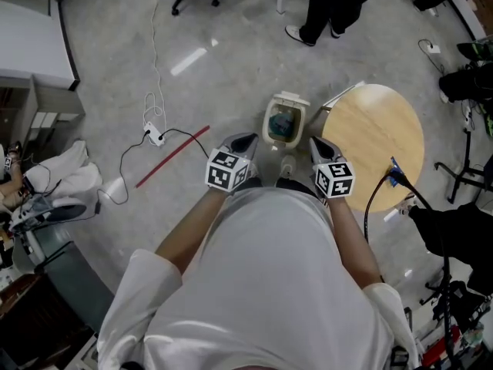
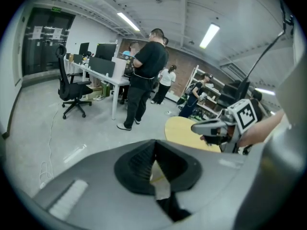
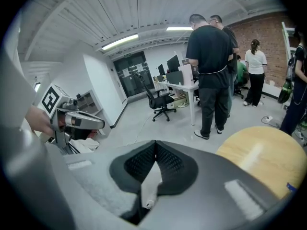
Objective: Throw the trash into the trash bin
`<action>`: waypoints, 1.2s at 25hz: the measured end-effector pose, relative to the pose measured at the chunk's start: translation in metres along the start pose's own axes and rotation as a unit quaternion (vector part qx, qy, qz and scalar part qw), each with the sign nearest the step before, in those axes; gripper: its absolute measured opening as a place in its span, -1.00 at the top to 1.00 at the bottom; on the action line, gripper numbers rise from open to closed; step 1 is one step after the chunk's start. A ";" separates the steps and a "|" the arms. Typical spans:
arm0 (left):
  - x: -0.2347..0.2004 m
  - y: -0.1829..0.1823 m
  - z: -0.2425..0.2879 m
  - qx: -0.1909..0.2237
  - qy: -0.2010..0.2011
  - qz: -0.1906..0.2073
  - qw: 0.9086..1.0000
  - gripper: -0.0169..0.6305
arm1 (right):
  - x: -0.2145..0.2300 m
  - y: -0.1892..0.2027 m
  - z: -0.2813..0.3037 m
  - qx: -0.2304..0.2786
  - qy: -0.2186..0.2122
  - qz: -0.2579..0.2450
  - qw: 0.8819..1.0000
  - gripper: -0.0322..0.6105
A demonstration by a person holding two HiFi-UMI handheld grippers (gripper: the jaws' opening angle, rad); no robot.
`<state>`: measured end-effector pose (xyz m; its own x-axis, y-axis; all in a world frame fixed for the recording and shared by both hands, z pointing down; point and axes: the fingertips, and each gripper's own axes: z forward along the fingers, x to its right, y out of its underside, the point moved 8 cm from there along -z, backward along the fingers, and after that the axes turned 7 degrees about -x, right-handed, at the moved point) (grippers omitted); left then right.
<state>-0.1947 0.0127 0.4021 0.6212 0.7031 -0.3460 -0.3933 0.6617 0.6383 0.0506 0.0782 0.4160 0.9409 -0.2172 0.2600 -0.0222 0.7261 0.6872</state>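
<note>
Nearest the camera, the left hand-held gripper and the right hand-held gripper are held level with each other in front of the person's white shirt. Both point forward and downward over the floor.

In the left gripper view the jaws meet at their tips. In the right gripper view they are likewise pressed together. Below each pair of tips there is only a pale wedge of gap, and nothing there can be identified as trash, so both appear closed and empty.

Just beyond them, the trash bin stands on the floor, ahead of the person and between the two lines of pointing. It lies a little right of the left gripper's line and a little left of the right one's. Neither gripper is plainly the nearer.

The bin's opening runs lengthwise away from the person. Its lid is raised at the far end, and a pale tab that may be a pedal faces the person at the near end. A blue-green object lies inside the bin and is probably the trash, which suggests the throw is already done.

To the right of the bin, near its rim, is the round wooden worktop. No trash can be seen on it.

Any further drop would have to go forward and inward toward the midline, with the lid's far side kept clear. Farther off, a standing person occupies the floor behind the bin.
</note>
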 end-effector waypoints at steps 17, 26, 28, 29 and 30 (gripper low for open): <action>0.017 -0.010 0.012 -0.005 0.016 0.035 0.999 0.94 | 0.008 0.009 -0.020 0.018 0.013 0.021 1.000 0.89; 0.020 -0.011 0.010 -0.001 0.013 0.026 1.000 0.94 | 0.006 0.010 -0.022 0.018 0.012 0.022 1.000 0.89; 0.019 -0.010 0.011 -0.001 0.014 0.026 1.000 0.94 | 0.006 0.011 -0.021 0.017 0.012 0.022 1.000 0.89; 0.018 -0.010 0.011 -0.001 0.014 0.026 1.000 0.94 | 0.005 0.012 -0.021 0.017 0.012 0.022 1.000 0.89; 0.018 -0.009 0.010 -0.002 0.014 0.025 1.000 0.94 | 0.005 0.013 -0.021 0.016 0.012 0.022 1.000 0.89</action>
<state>-0.1729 0.0172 0.3971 0.5807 0.7429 -0.3330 -0.4261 0.6259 0.6532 0.0619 0.1002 0.4116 0.9468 -0.1692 0.2738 -0.0743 0.7129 0.6973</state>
